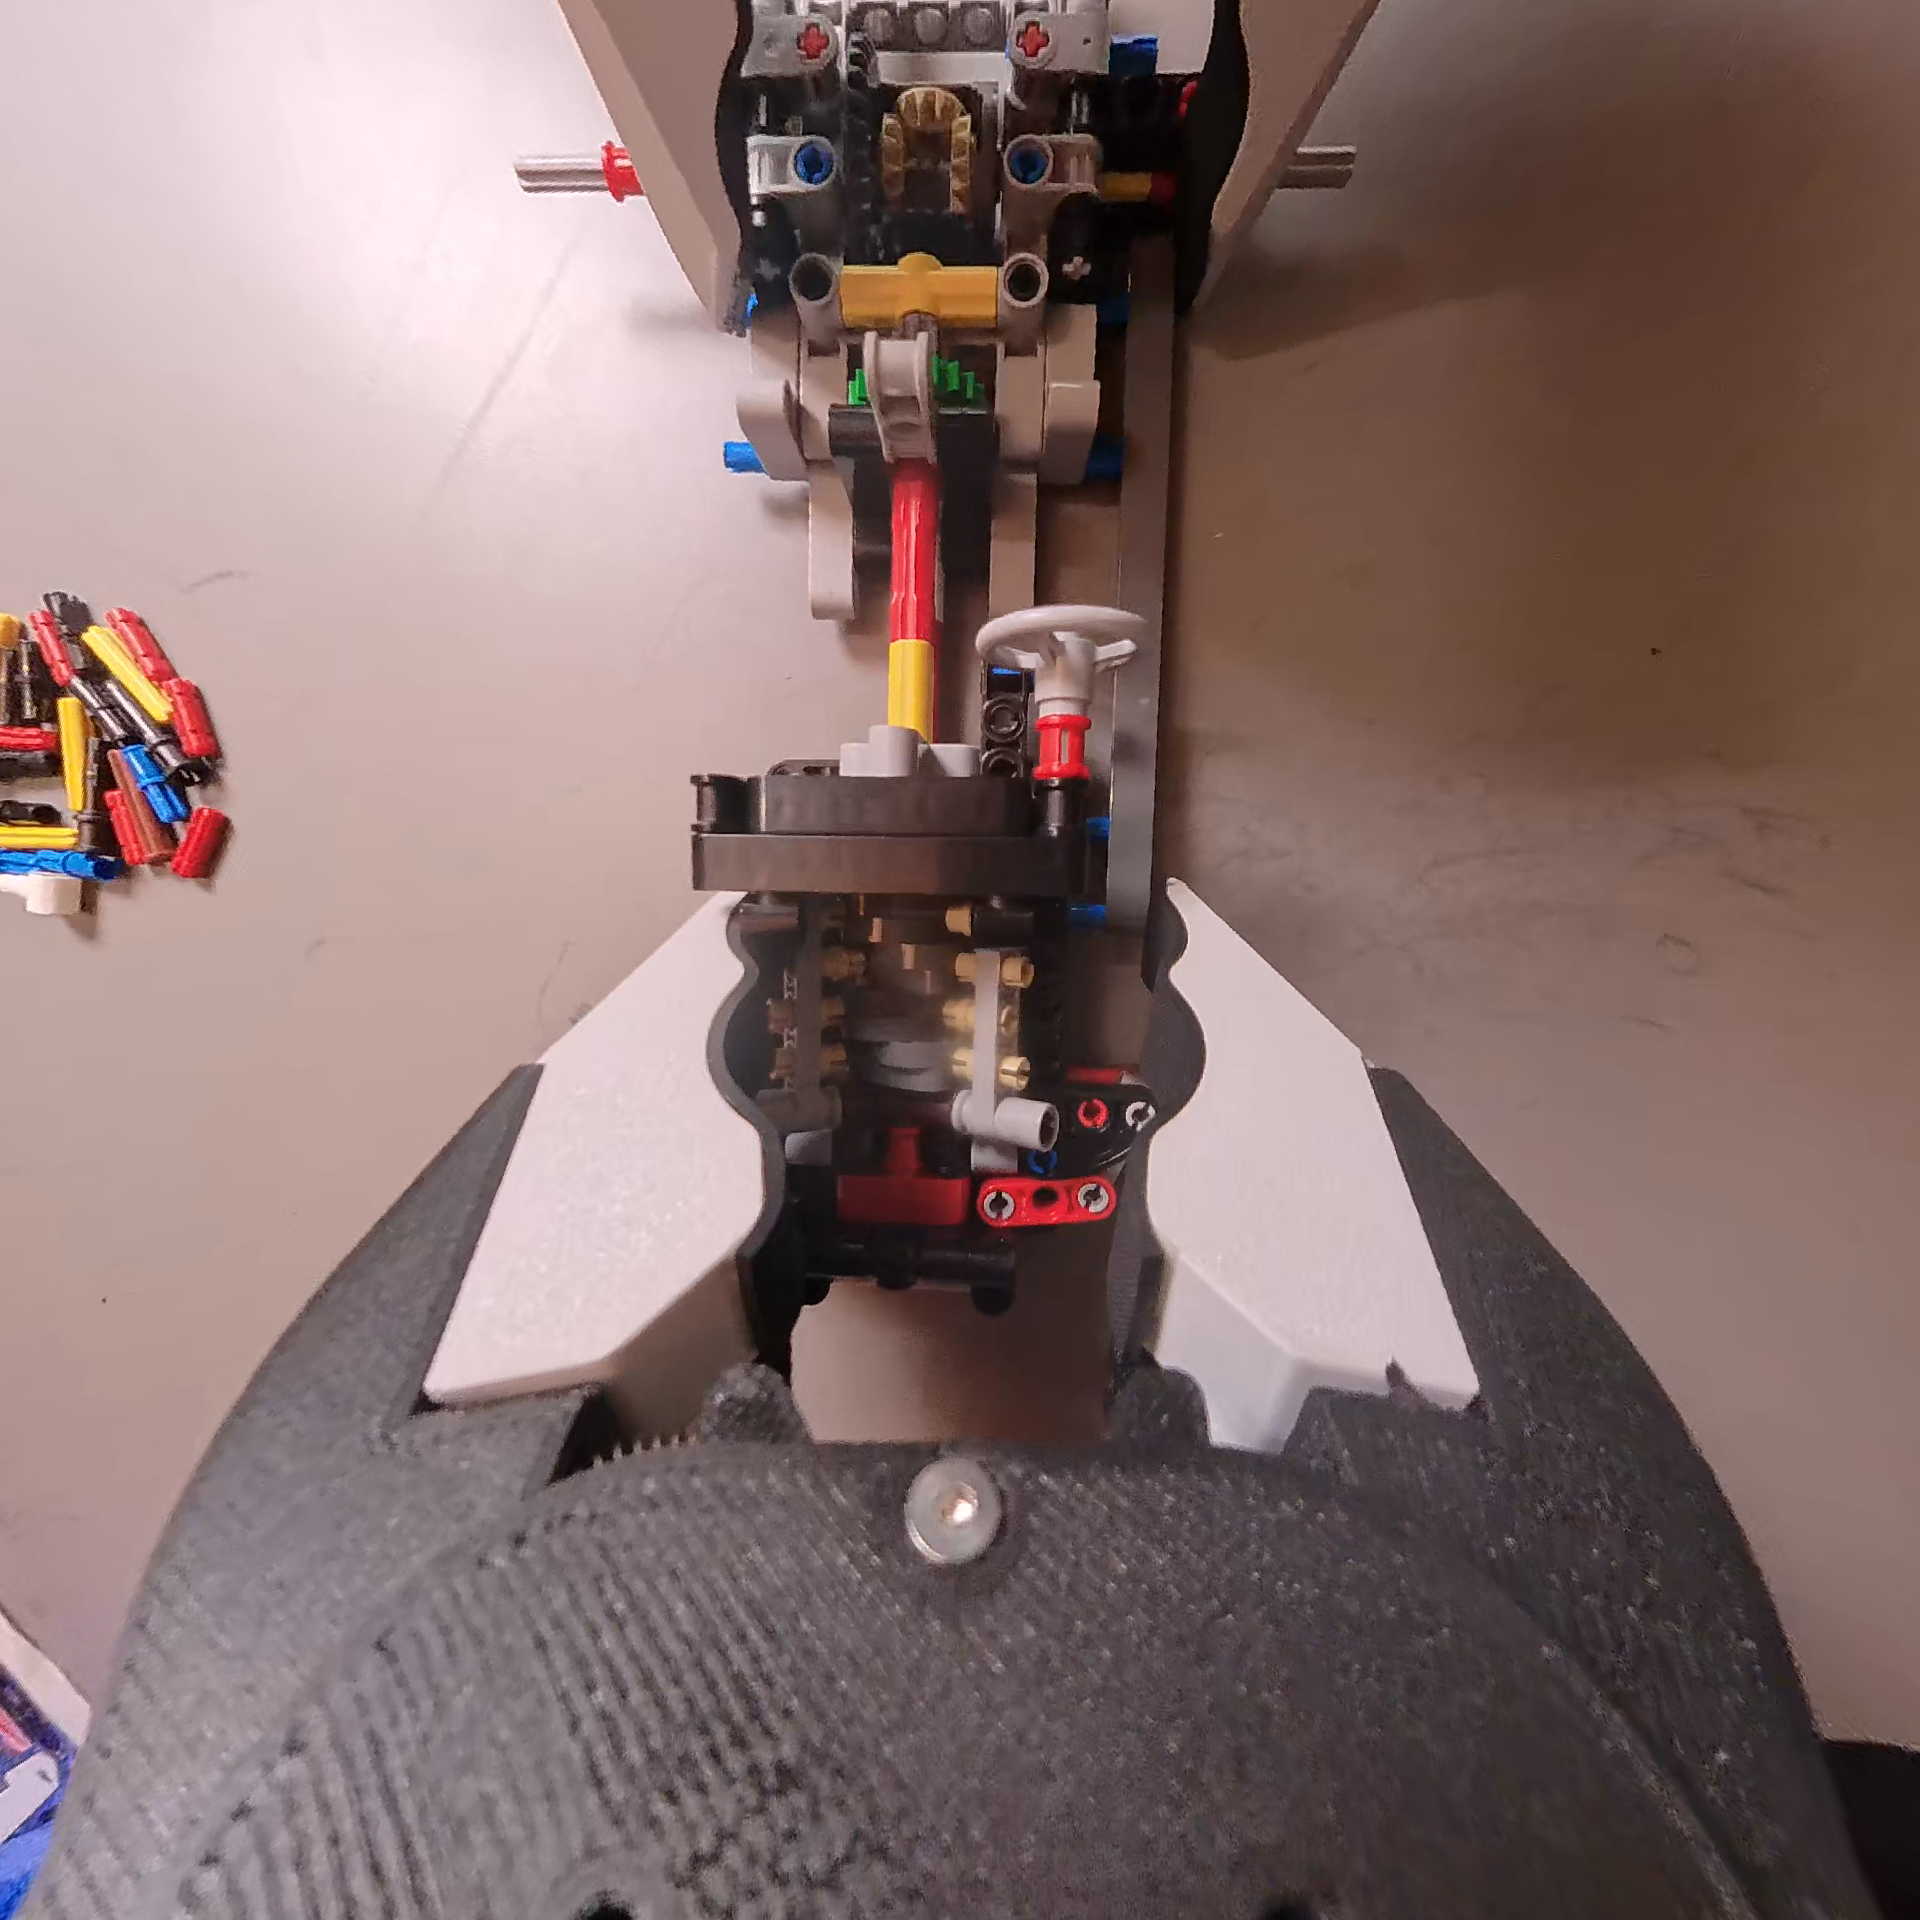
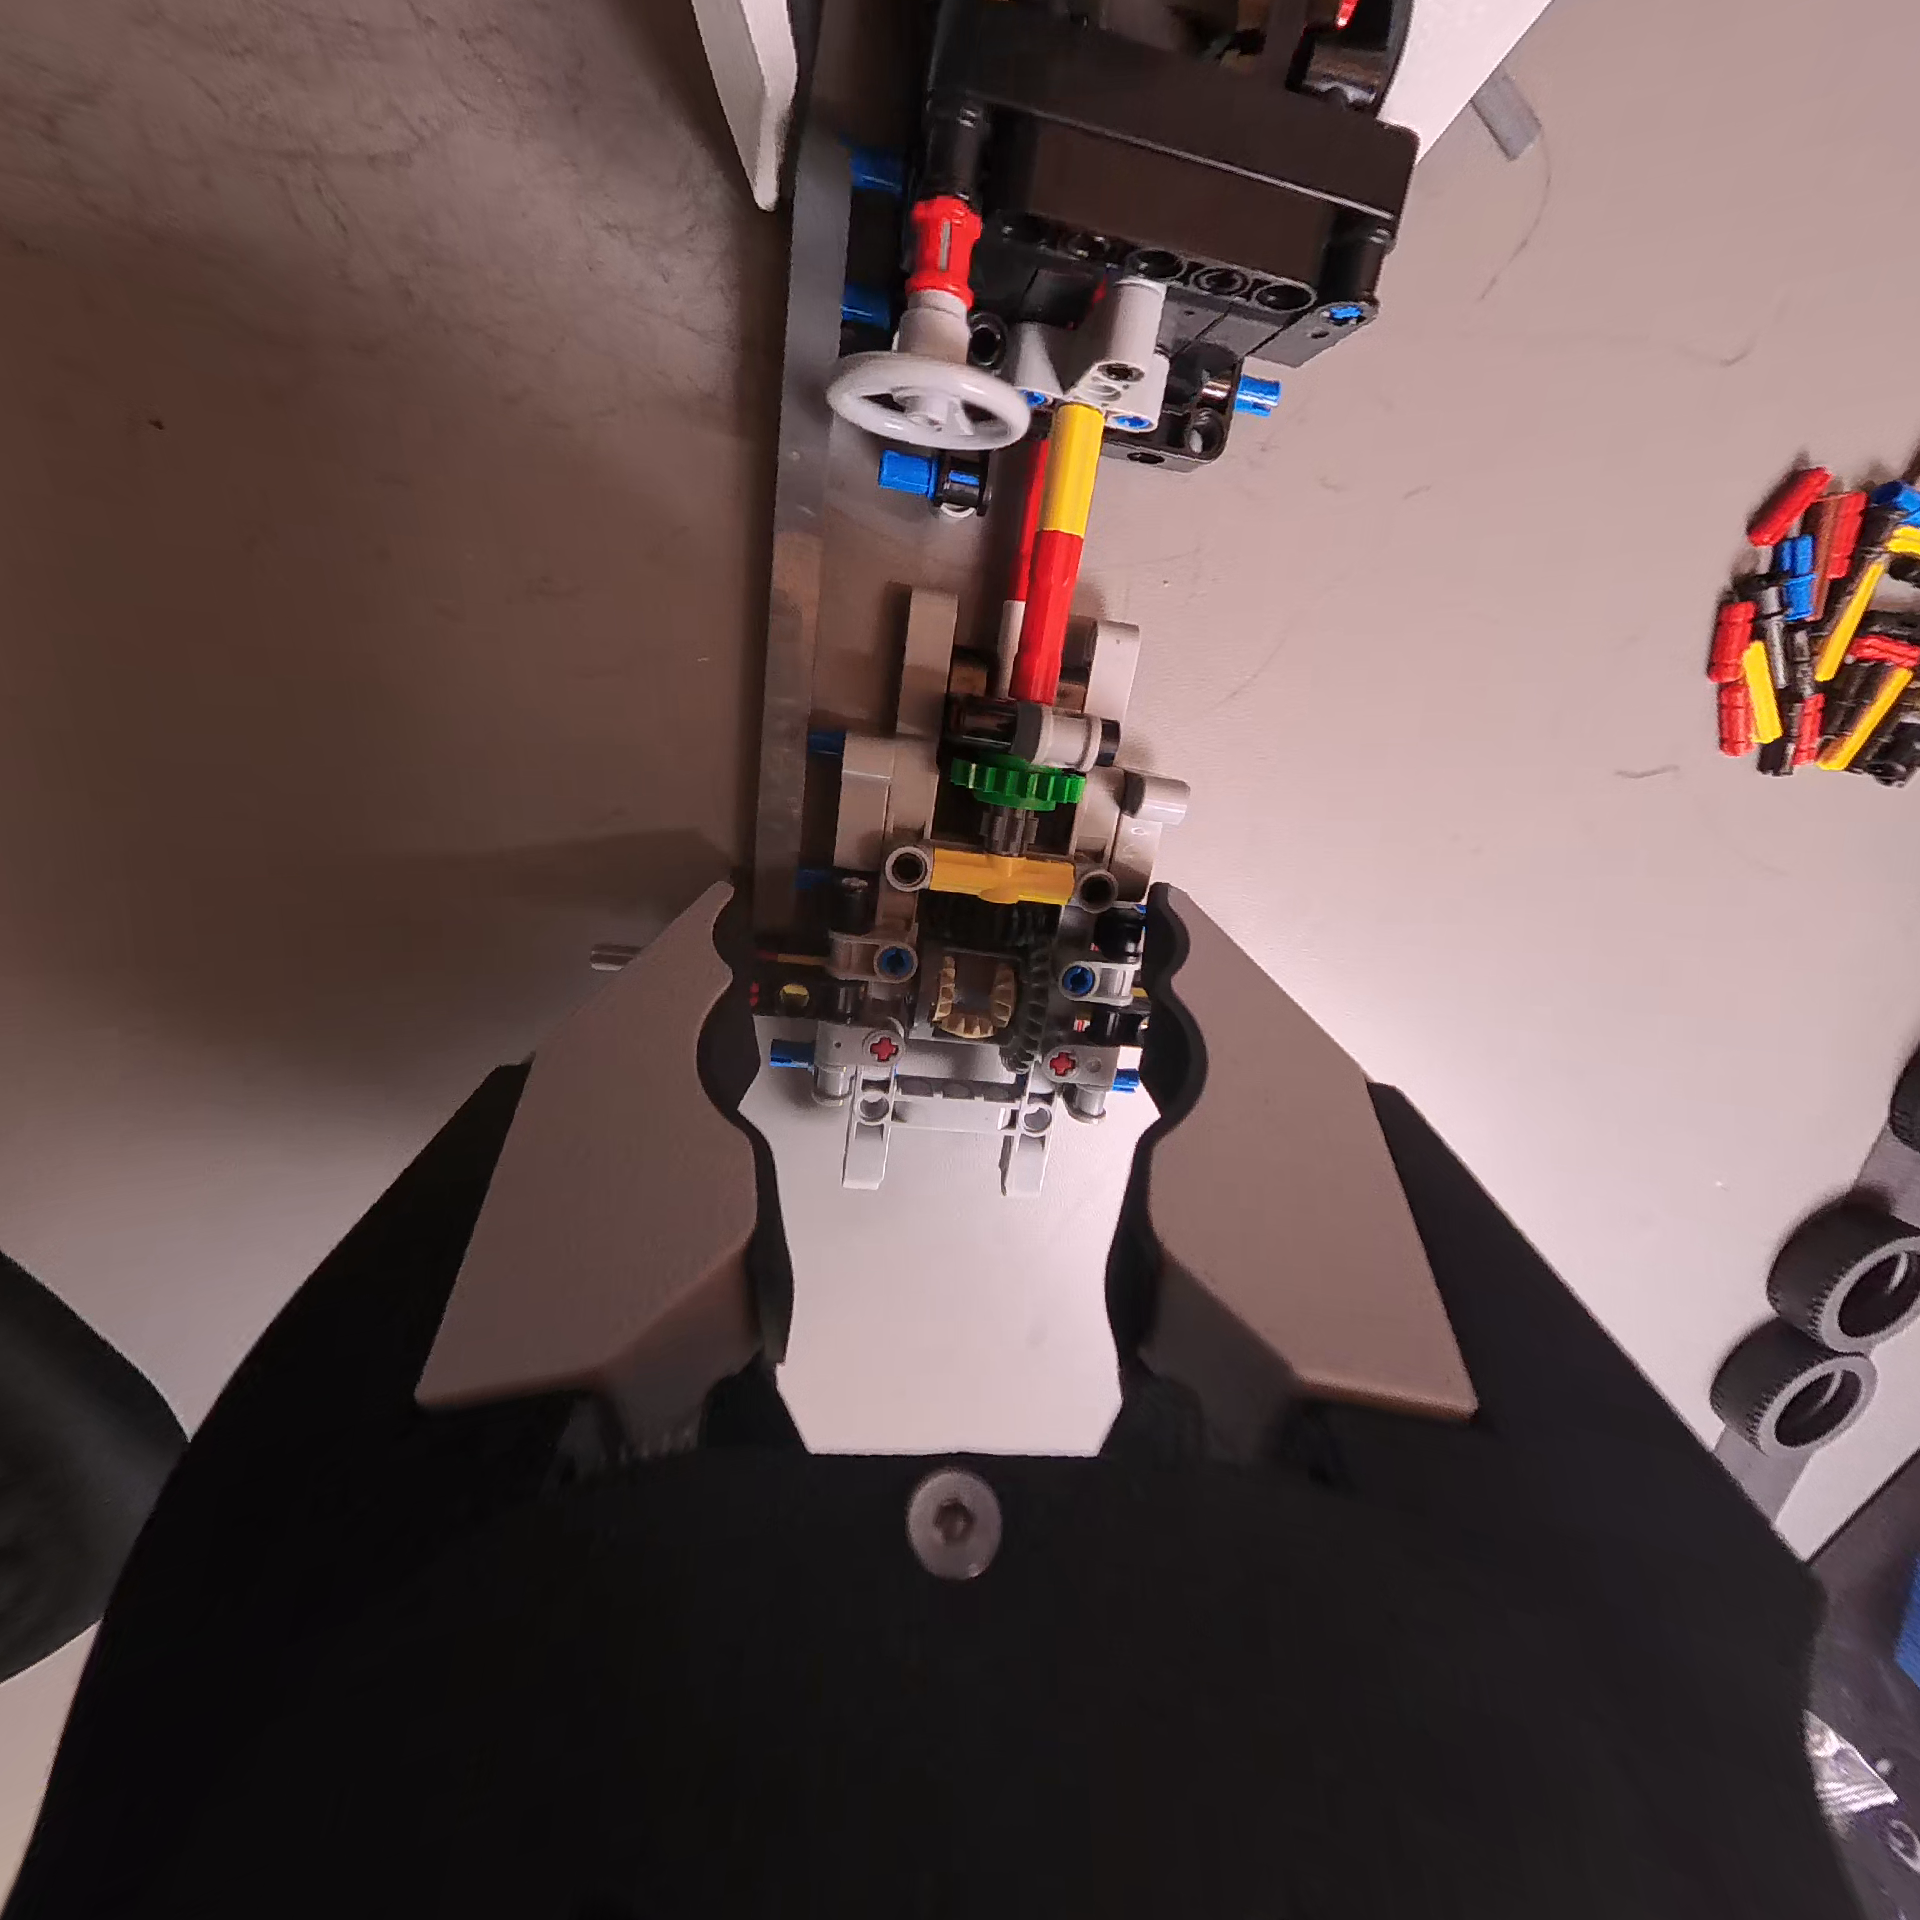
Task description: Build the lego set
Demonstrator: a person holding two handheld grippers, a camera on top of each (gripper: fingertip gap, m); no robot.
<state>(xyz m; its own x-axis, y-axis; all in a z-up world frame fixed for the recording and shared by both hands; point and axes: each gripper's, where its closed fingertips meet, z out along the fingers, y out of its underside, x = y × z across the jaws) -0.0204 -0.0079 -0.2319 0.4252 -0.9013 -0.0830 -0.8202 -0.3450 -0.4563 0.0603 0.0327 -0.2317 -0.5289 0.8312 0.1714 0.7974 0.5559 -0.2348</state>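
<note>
A long Lego Technic chassis [image 1: 894, 821] spans between my two grippers. It has a red and yellow axle [image 1: 914, 582] down its middle, a pale steering wheel [image 1: 1060, 629] and a long grey beam [image 1: 1143, 520] along one side. My left gripper [image 1: 951, 987] is shut on the dark engine end. My right gripper [image 2: 945, 956] is shut on the gear end with the yellow piece [image 2: 997, 873] and green gear [image 2: 1013, 784]. The right gripper's fingers [image 1: 665, 156] also show at the top of the left wrist view. I cannot tell whether the chassis rests on the table.
A pile of small red, yellow, blue and black pins [image 1: 104, 738] lies on the pale table, also in the right wrist view [image 2: 1829, 644]. Black tyres [image 2: 1849, 1288] stand at the right edge. A grey axle with a red bush [image 1: 577, 175] sticks out sideways at the gear end. About 10 cm separates my left fingertips from my right.
</note>
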